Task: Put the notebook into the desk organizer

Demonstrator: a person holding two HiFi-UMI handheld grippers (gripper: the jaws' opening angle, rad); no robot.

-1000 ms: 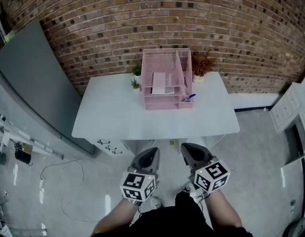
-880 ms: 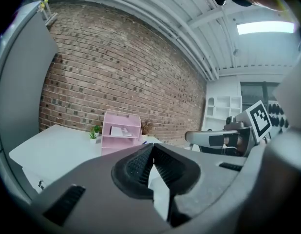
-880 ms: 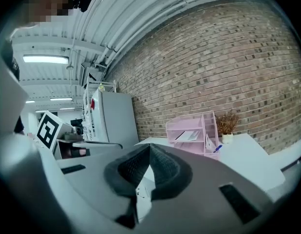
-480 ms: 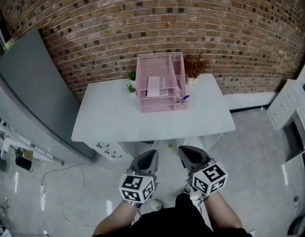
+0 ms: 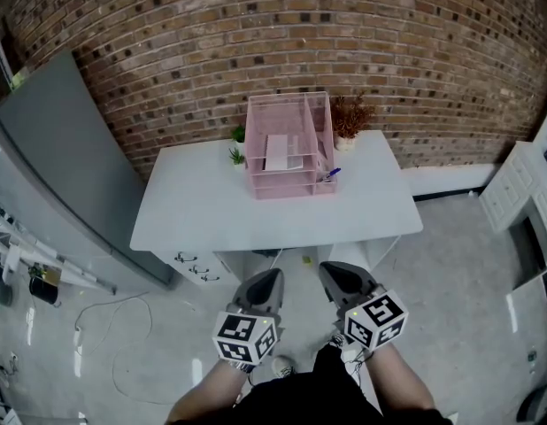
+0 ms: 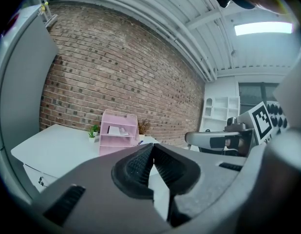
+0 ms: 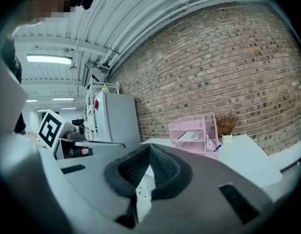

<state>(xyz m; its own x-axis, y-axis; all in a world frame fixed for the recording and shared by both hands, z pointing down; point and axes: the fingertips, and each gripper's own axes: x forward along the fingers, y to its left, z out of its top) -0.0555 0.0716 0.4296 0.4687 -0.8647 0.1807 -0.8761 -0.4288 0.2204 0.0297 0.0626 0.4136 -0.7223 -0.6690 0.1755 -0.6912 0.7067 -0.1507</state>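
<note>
Holds left gripper [image 5: 270, 277] and right gripper [image 5: 334, 271] side by side, jaws pressed together on nothing.
Finds the notebook [image 5: 279, 151] well ahead of both, flat in the top tray of the pink desk organizer [image 5: 291, 187] at the white table's [image 5: 194, 204] far side.

Holds the left gripper [image 5: 271, 278] and the right gripper [image 5: 332, 274] side by side, a little apart, low in front of the body, both aimed forward and slightly below level, each with its jaws closed tip to tip and gripping nothing.
</note>
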